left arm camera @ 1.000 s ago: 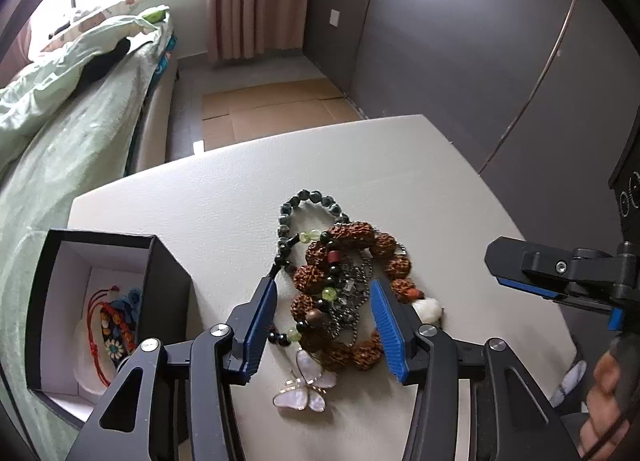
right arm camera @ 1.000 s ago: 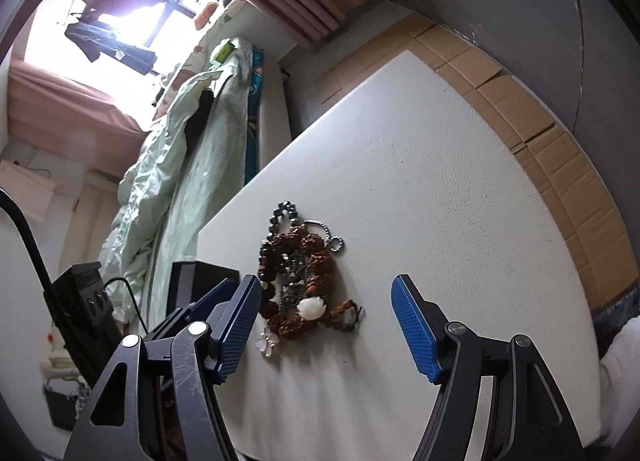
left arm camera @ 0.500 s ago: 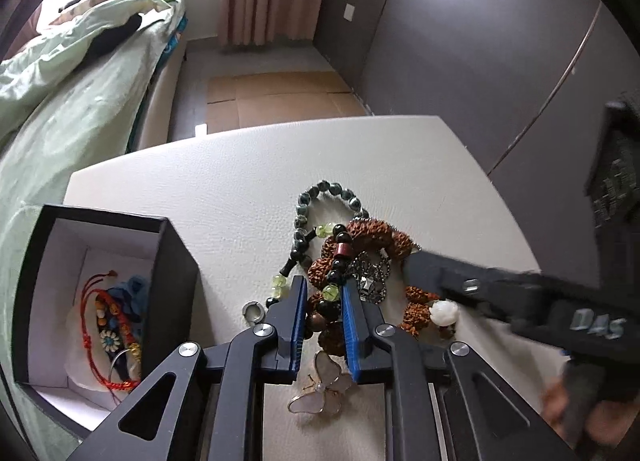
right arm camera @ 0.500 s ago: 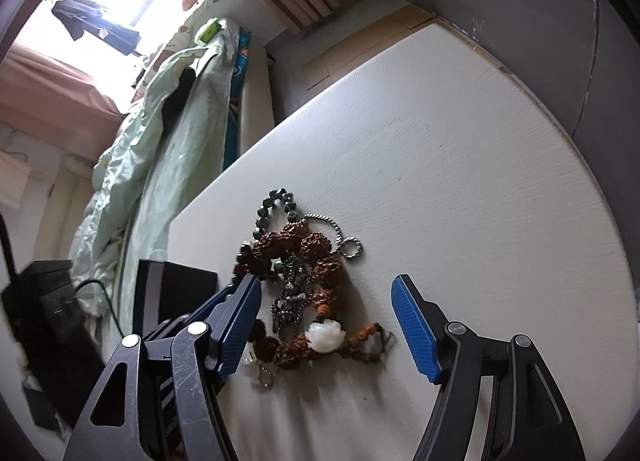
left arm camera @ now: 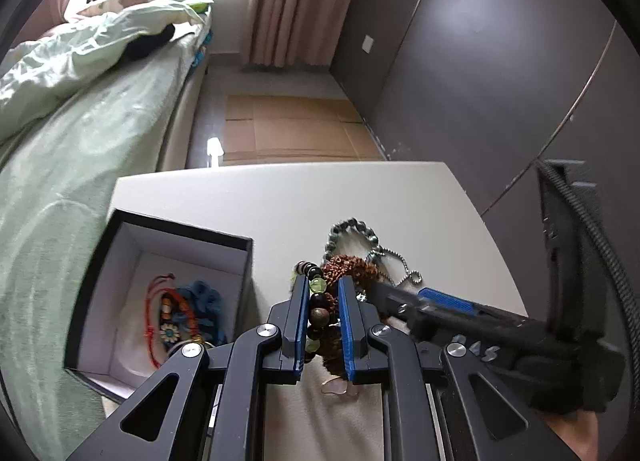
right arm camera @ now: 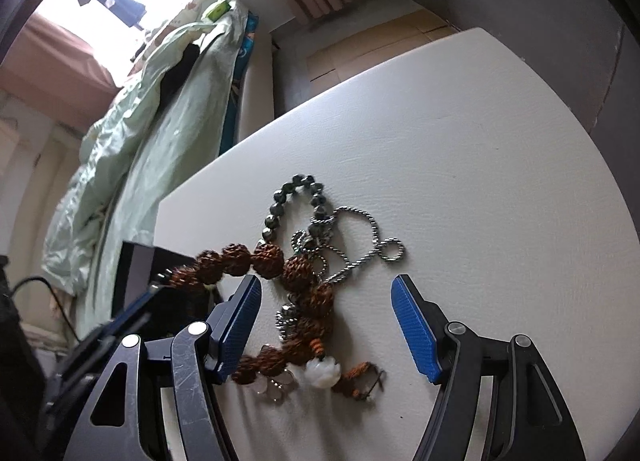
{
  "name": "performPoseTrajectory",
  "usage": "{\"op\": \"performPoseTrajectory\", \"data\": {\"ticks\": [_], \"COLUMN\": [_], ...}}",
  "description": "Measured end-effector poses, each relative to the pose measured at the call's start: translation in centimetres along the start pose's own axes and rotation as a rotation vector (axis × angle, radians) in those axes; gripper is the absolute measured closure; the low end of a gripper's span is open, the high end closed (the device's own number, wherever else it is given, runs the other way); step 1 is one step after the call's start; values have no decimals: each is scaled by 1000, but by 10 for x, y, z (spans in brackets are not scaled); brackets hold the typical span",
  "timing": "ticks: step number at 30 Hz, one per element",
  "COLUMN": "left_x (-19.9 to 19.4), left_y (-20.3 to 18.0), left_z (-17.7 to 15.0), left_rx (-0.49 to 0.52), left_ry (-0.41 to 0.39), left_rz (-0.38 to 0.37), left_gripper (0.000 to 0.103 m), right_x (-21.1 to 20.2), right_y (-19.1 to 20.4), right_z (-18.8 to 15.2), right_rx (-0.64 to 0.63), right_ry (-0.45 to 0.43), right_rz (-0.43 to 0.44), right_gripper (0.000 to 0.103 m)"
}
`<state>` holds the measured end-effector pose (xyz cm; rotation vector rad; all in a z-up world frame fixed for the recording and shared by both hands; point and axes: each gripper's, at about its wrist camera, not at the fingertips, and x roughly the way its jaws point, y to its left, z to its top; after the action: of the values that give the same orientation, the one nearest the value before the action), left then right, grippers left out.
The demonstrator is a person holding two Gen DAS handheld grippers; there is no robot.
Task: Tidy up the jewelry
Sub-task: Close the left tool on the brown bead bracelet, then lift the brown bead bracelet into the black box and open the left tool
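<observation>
- We see the left gripper [left arm camera: 323, 325] with its jaws just closed narrow on a bracelet [left arm camera: 316, 301] of dark and green beads
- The right gripper [right arm camera: 326, 327] stands wide open above the pile, holding nothing
- The brown seed bracelet [right arm camera: 296, 273] is tangled with the held strand, one end lifted off the table [right arm camera: 480, 165] toward the left gripper
- A ball chain [right arm camera: 360, 245], a grey bead bracelet [right arm camera: 280, 209] and a white flower charm [right arm camera: 322, 371] lie in the same pile
- The open black box [left arm camera: 168, 261] sits just left of the pile, with red cords [left arm camera: 154, 321] inside
- A bed [left arm camera: 80, 121] runs beside the table
</observation>
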<state>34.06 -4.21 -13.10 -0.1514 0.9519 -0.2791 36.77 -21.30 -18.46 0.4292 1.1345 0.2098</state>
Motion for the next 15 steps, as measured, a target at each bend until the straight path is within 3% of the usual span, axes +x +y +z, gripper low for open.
{"op": "performPoseTrajectory", "data": {"ticks": [5, 7, 8, 15], "left_x": [-8, -8, -8, -13], "left_y": [4, 3, 1, 4], "left_z": [-2, -2, -3, -1], "left_rx": [-18, -17, -11, -11], "left_ry": [-2, 2, 0, -2], "left_rz": [-21, -28, -25, -34], "left_gripper": [88, 88, 88, 88], "right_x": [3, 5, 8, 0], "right_y": [12, 12, 10, 2], "right_z": [-3, -5, -6, -14], "right_rx": [-81, -82, -70, -70], "right_ry": [8, 30, 66, 66], "right_rz": [-61, -17, 29, 81], "right_gripper": [39, 61, 81, 82]}}
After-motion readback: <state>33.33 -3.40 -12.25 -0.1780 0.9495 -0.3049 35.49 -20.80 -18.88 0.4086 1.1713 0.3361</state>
